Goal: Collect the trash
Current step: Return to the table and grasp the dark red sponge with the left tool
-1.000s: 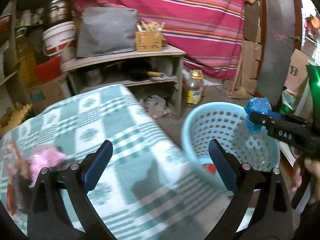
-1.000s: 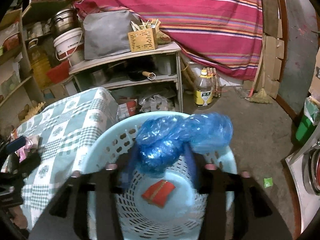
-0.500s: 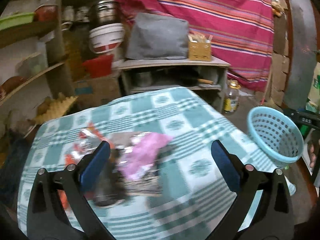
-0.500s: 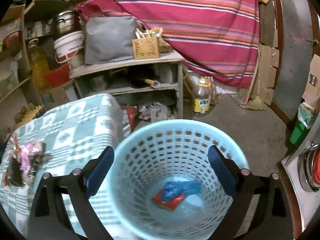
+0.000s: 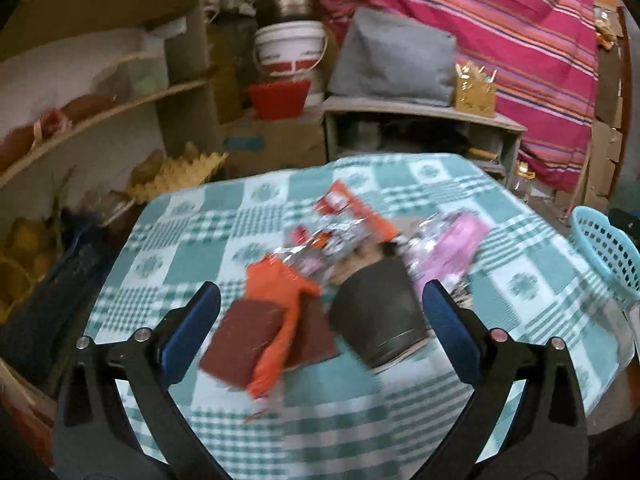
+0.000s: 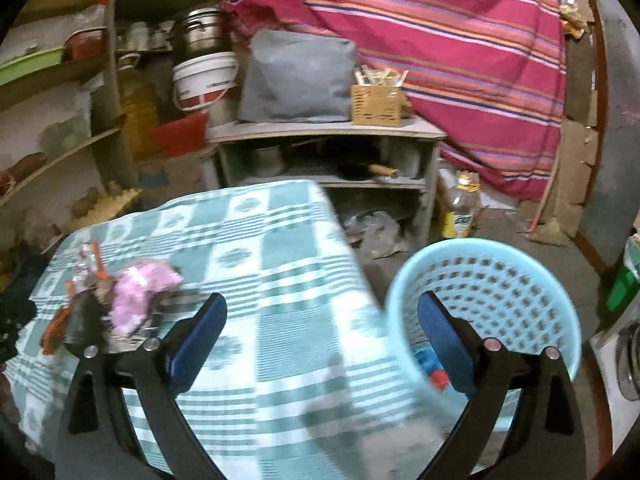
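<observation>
A pile of trash lies on the green checked tablecloth (image 5: 192, 240): an orange wrapper (image 5: 280, 304), a dark red packet (image 5: 244, 340), a black pouch (image 5: 376, 316), a pink bag (image 5: 456, 248) and a red-and-silver wrapper (image 5: 344, 220). My left gripper (image 5: 320, 316) is open and empty, just above the near side of the pile. My right gripper (image 6: 322, 334) is open and empty, over the table's right edge beside the light blue basket (image 6: 500, 276). A blue bag (image 6: 426, 358) and a red scrap (image 6: 438, 380) lie in the basket. The pink bag (image 6: 136, 292) shows at the left of the right wrist view.
The basket (image 5: 604, 248) stands on the floor off the table's right side. Behind the table are a low shelf unit (image 6: 328, 152) with a grey bag (image 6: 296, 76) and a wooden box (image 6: 376, 104), a white bucket (image 5: 288, 52), an oil bottle (image 6: 460, 208) and a striped curtain (image 6: 460, 40).
My right gripper opened and dropped the blue bag into the basket, then swung left toward the table. My left gripper swung left from the basket to the trash pile.
</observation>
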### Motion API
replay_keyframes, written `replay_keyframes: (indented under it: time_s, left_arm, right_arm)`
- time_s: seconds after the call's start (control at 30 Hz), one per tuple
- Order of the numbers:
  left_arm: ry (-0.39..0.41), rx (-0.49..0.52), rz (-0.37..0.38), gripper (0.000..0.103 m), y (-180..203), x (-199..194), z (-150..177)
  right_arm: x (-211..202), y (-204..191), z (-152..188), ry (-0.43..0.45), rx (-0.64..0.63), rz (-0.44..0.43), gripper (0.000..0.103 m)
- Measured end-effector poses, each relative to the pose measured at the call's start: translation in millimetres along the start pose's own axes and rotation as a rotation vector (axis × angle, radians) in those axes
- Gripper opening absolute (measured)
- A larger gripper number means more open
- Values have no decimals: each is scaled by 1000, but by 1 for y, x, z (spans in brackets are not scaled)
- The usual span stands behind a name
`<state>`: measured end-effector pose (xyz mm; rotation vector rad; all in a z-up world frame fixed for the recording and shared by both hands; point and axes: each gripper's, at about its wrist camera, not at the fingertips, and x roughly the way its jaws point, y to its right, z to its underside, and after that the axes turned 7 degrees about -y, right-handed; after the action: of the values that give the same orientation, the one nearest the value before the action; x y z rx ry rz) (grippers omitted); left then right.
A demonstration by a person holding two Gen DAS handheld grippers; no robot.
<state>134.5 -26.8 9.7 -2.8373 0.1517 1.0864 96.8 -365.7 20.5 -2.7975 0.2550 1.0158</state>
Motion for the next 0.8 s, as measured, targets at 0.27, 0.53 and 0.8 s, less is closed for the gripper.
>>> replay_keyframes:
  time_s: [0.27, 0.53, 0.8]
  left_arm:
    - [-17, -81, -36, 98, -59, 6, 12]
    - [-65, -163, -56, 97, -104, 26, 22]
    - [-143, -158, -22, 97, -110, 51, 31]
  right_arm:
    - [10, -52, 7, -14, -85, -8, 94]
    - [25, -88, 18, -47, -143, -11, 94]
    - [32, -105, 22, -67, -171, -23, 94]
